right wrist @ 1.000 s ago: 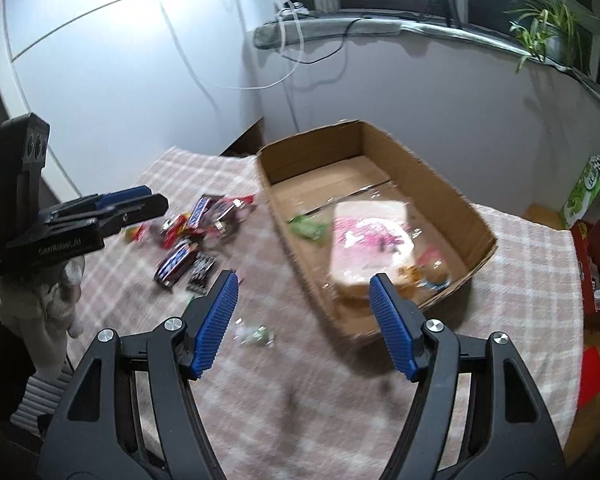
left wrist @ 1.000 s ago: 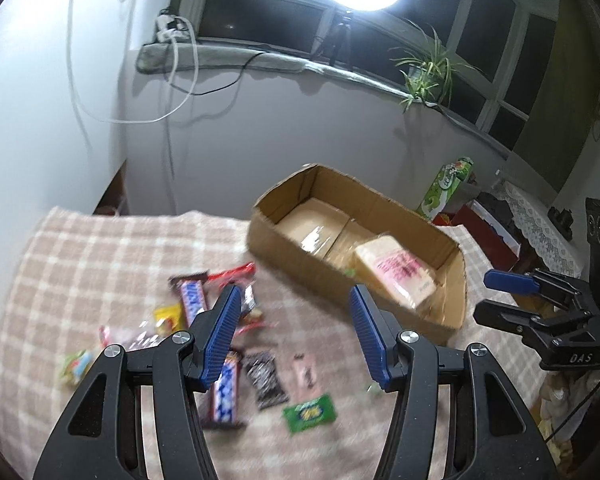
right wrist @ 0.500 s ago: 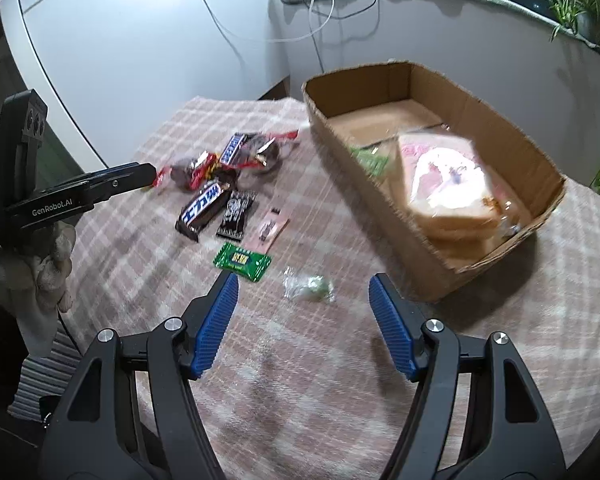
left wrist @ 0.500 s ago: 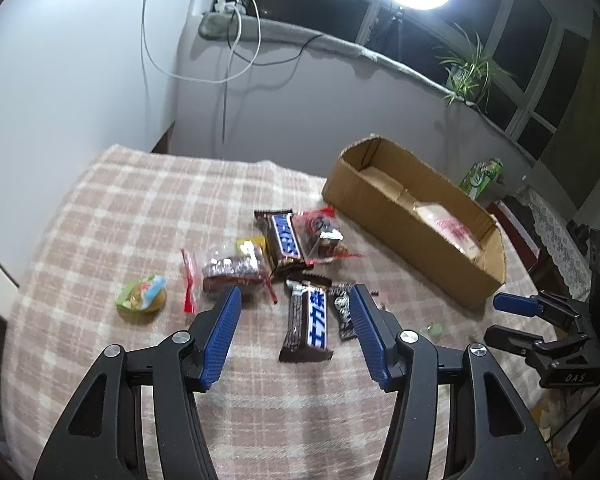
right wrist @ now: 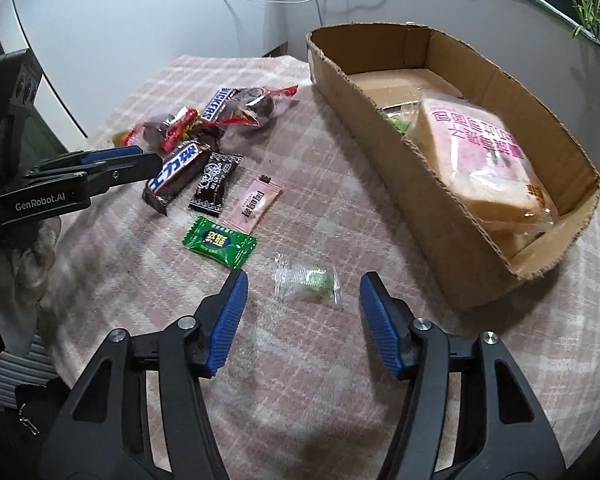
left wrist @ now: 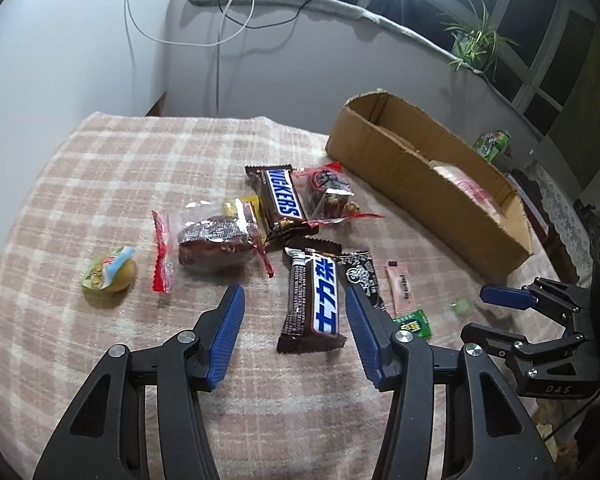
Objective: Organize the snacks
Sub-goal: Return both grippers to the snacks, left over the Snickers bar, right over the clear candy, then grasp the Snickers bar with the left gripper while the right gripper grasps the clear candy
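Loose snacks lie on a pink plaid cloth (left wrist: 100,184) beside a cardboard box (right wrist: 384,136) that holds a bread pack (right wrist: 488,152). My left gripper (left wrist: 295,296) hovers low over a dark Snickers bar with Chinese lettering (left wrist: 316,300). Its jaws are closing, the bar lies between the fingertips, and the pads do not touch it. My right gripper (right wrist: 305,280) is over a clear-wrapped green candy (right wrist: 306,282). Its jaws are also closing, with the candy between them and untouched.
Further snacks: an English Snickers (left wrist: 282,200), a date pack (left wrist: 216,240), a jelly cup (left wrist: 108,276), a green packet (right wrist: 219,242), a pink sachet (right wrist: 256,202) and a black sachet (right wrist: 216,182). A wall with cables stands behind the table.
Both grippers have come down towards the cloth and swung away from the box, the left to the snack pile, the right to the clear candy. Both pairs of jaws have narrowed a little.
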Demonstrator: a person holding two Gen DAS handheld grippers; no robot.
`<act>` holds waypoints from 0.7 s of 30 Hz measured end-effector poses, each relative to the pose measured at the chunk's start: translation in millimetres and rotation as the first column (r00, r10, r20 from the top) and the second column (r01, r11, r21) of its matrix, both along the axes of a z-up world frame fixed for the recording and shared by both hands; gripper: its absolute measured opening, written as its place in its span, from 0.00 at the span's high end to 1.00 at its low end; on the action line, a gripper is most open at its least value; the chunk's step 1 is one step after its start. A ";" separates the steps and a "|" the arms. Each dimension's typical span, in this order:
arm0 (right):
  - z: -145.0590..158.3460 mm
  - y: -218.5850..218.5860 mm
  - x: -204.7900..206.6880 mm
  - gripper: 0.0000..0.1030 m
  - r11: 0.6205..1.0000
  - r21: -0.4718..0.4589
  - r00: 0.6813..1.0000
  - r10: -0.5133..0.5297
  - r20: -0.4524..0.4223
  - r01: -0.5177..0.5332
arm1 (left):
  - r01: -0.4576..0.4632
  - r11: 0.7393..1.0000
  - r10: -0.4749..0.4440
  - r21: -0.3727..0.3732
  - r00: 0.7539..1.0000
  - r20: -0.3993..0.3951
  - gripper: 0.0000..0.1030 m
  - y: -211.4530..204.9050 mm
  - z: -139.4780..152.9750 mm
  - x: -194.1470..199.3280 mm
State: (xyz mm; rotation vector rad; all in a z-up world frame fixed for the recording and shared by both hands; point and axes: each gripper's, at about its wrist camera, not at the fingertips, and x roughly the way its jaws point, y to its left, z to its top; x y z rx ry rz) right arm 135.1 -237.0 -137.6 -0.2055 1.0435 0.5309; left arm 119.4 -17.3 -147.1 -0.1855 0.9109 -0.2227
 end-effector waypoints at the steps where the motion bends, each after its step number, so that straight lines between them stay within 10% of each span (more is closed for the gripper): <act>1: -1.2 0.9 1.5 0.41 1.000 -0.004 1.000 0.001 -0.001 -0.001 | 0.000 1.000 0.000 0.003 1.000 -0.005 0.51 -0.4 -2.0 1.2; 21: -7.8 14.5 6.2 0.69 0.998 -0.050 0.999 0.047 -0.005 -0.048 | 0.045 0.998 -0.043 0.044 0.998 -0.043 0.67 -18.9 -17.9 18.4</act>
